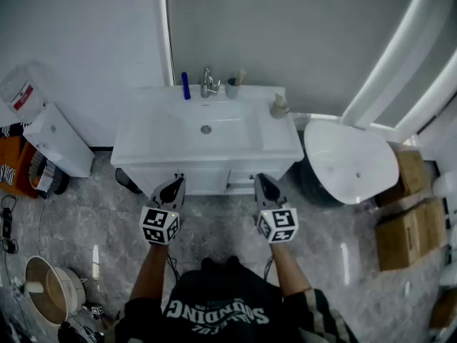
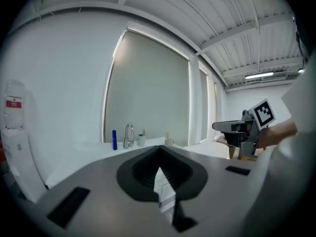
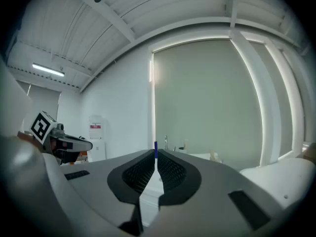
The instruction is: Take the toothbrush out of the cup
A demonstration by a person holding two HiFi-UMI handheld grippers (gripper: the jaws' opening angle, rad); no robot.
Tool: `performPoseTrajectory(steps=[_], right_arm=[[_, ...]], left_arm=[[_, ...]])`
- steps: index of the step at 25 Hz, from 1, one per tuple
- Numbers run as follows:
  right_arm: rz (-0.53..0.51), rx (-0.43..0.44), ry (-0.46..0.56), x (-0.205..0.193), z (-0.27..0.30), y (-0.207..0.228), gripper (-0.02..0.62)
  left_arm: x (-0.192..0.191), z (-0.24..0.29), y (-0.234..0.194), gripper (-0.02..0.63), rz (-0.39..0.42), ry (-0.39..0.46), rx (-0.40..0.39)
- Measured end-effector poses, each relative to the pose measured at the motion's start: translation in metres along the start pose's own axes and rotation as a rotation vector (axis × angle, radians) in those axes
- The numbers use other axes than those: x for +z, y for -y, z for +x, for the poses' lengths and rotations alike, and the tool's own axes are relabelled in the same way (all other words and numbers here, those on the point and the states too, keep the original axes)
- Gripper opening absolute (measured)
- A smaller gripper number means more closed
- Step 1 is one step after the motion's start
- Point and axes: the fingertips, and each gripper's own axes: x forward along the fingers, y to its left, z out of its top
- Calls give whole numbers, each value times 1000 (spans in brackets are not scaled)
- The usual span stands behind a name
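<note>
A small grey cup point(image 1: 232, 89) stands at the back of the white washbasin point(image 1: 150, 145), just right of the faucet point(image 1: 207, 83); a toothbrush point(image 1: 240, 75) sticks up out of it. The left gripper view shows the cup point(image 2: 141, 140) far off, and the right gripper view shows the cup point(image 3: 183, 148) far off as well. My left gripper point(image 1: 173, 184) and right gripper point(image 1: 263, 181) hover side by side in front of the cabinet, well short of the cup. Both point roughly level at the basin. The left gripper point(image 2: 159, 149) and the right gripper point(image 3: 155, 154) are each shut with nothing held.
A blue bottle point(image 1: 186, 86) stands left of the faucet and a soap bottle point(image 1: 279, 106) on the basin's right corner. A toilet point(image 1: 350, 163) sits to the right, with cardboard boxes point(image 1: 410, 227) beyond it. A white bin point(image 1: 57, 141) stands to the left.
</note>
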Motion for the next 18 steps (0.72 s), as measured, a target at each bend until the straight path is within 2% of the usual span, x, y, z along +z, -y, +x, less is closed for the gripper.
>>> performPoseTrajectory(steps=[18], right_arm=[[39,-21,-15,-15,7,-12,0]], left_arm=[[-9,-4,-8,0,-9,-4,-21]])
